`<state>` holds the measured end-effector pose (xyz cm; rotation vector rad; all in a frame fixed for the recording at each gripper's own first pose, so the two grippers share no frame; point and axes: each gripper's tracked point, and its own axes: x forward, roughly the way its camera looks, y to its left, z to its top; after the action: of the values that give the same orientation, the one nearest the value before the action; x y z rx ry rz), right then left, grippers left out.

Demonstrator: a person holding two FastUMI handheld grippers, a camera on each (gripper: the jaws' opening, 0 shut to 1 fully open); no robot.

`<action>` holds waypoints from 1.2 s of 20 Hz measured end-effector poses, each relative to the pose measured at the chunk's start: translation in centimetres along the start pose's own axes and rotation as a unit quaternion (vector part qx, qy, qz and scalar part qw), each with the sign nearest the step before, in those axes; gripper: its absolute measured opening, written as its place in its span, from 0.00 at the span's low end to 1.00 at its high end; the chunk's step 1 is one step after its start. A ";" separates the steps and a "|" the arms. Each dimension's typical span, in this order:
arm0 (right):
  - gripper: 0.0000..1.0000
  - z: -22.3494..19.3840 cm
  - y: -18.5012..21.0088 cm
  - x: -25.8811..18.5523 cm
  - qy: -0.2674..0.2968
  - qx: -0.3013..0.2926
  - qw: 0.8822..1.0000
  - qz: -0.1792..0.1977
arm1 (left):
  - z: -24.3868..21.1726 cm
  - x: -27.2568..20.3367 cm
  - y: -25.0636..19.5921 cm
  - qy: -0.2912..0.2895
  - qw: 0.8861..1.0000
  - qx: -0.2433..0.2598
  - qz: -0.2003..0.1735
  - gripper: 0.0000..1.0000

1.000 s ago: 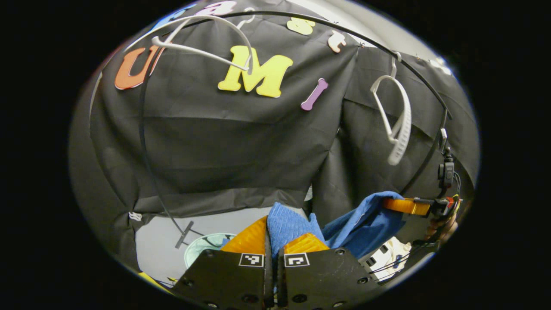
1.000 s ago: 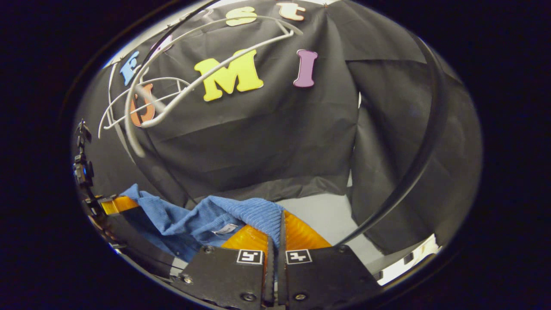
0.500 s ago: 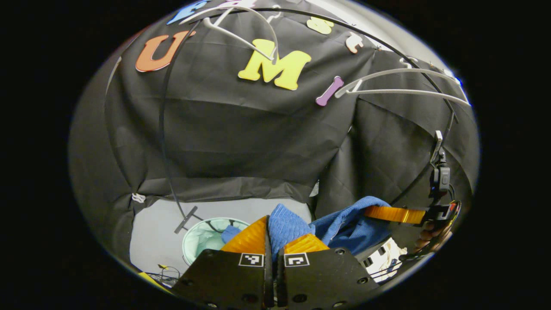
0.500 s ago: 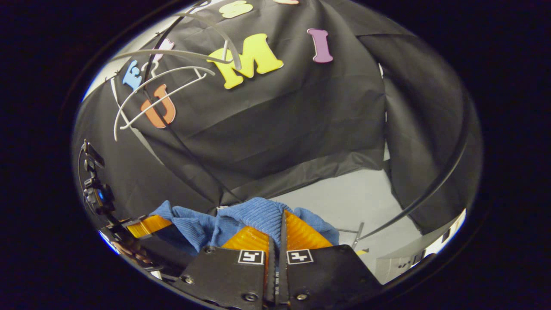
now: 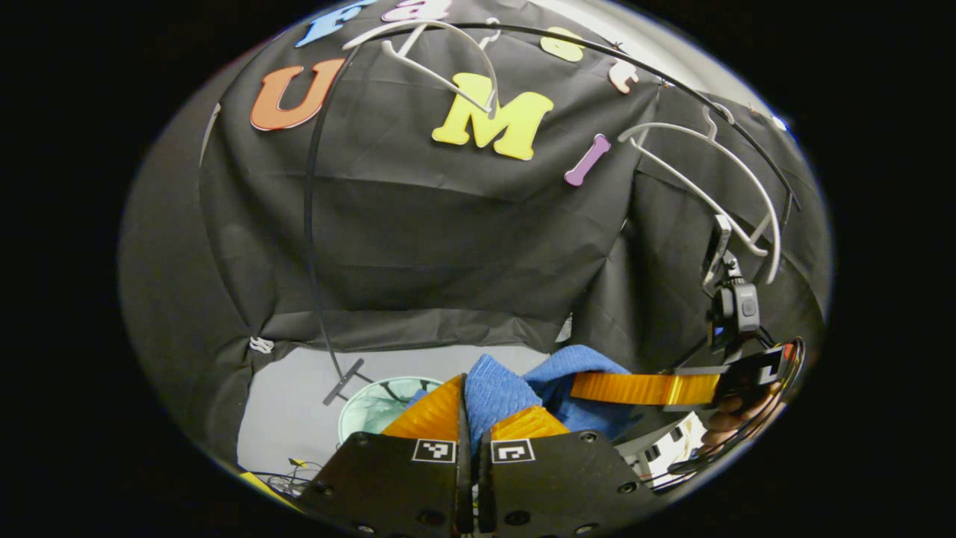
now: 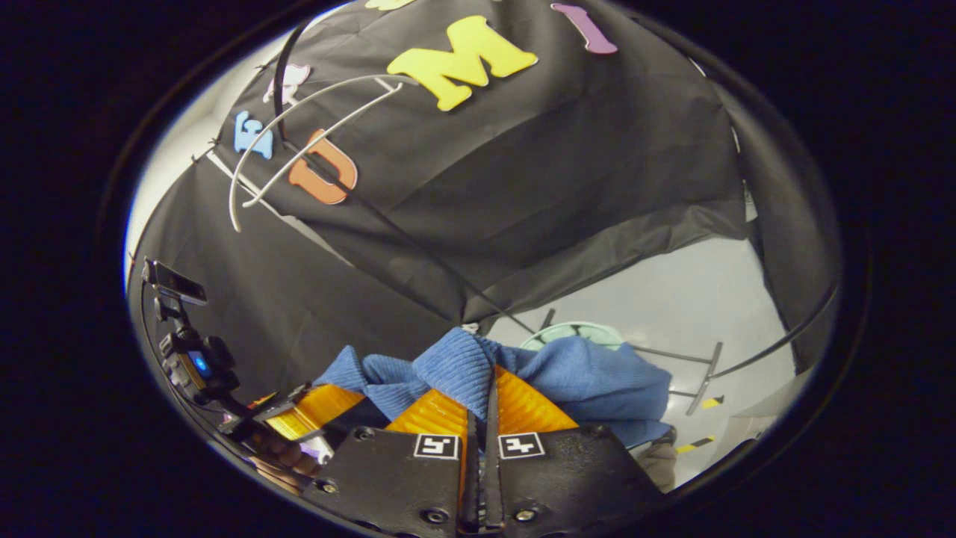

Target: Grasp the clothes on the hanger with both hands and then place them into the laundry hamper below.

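The floor [image 6: 672, 299] is pale and bare where the green round hamper [image 5: 373, 403] stands, low in the left gripper view and just past the cloth in the right gripper view. Above, bare white hangers [image 5: 709, 172] hang on the dark rail [image 5: 597, 48], so the garment looks already off its hanger. The blue ribbed garment [image 6: 575, 373] hangs bunched between the two grippers, above the hamper and not yet in it. The left gripper [image 5: 478, 407] has its jaws pressed on a fold of it; the right gripper [image 6: 489, 392] pinches another fold the same way. I judge this the carrying step: the next move calls for lowering both together over the hamper's mouth, then spreading the jaws to drop the cloth inside.
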<state>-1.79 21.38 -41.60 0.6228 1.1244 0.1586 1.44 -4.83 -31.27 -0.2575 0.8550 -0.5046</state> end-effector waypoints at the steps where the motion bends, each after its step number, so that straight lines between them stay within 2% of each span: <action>1: 0.07 0.1 1.1 0.7 0.006 0.007 1.000 0.014 | 0.4 0.0 0.2 -0.003 1.000 0.000 0.001 0.03; 2: 0.07 0.3 2.1 1.3 0.013 0.009 1.000 0.026 | 0.8 -0.4 0.5 -0.007 1.000 0.001 0.003 0.08; 3: 0.07 0.4 2.9 1.6 0.017 0.007 0.999 0.036 | 1.4 -0.5 0.7 -0.010 1.000 0.002 0.005 0.04; 8: 0.07 0.7 7.9 2.8 0.056 0.012 0.992 0.114 | 4.0 -1.6 1.0 -0.034 0.999 0.022 0.014 0.04; 11: 0.06 1.5 9.9 3.0 0.057 0.022 0.988 0.144 | 6.1 -2.4 1.8 -0.051 0.998 0.033 0.026 0.03; 14: 0.06 3.2 12.6 2.1 0.058 0.034 0.981 0.184 | 8.5 -3.7 1.5 -0.074 0.996 0.033 0.025 0.04; 18: 0.06 5.1 15.7 0.4 0.038 0.024 0.973 0.225 | 11.6 -5.6 1.0 -0.108 0.992 0.061 0.019 0.04; 19: 0.06 5.5 15.4 0.4 0.032 0.012 0.975 0.222 | 11.9 -5.6 0.7 -0.113 0.991 0.066 0.015 0.04; 20: 0.06 5.8 14.4 0.8 0.029 0.010 0.978 0.206 | 11.5 -5.3 0.7 -0.107 0.992 0.065 0.014 0.08; 21: 0.06 5.5 13.0 1.4 0.030 0.009 0.982 0.185 | 10.6 -4.7 0.9 -0.097 0.993 0.061 0.016 0.03; 22: 0.06 5.3 11.2 2.1 0.028 0.008 0.986 0.163 | 9.5 -3.9 1.2 -0.086 0.994 0.057 0.018 0.08; 23: 0.07 4.9 9.2 3.0 0.030 0.001 0.991 0.134 | 8.5 -3.0 1.8 -0.075 0.996 0.051 0.024 0.04; 24: 0.06 4.4 7.0 4.1 0.033 -0.008 0.994 0.101 | 7.5 -2.3 2.0 -0.065 0.997 0.043 0.025 0.04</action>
<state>5.18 27.12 -39.78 0.7218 1.1212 0.3641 6.62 -1.78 -25.81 -0.1869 0.7095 -0.4729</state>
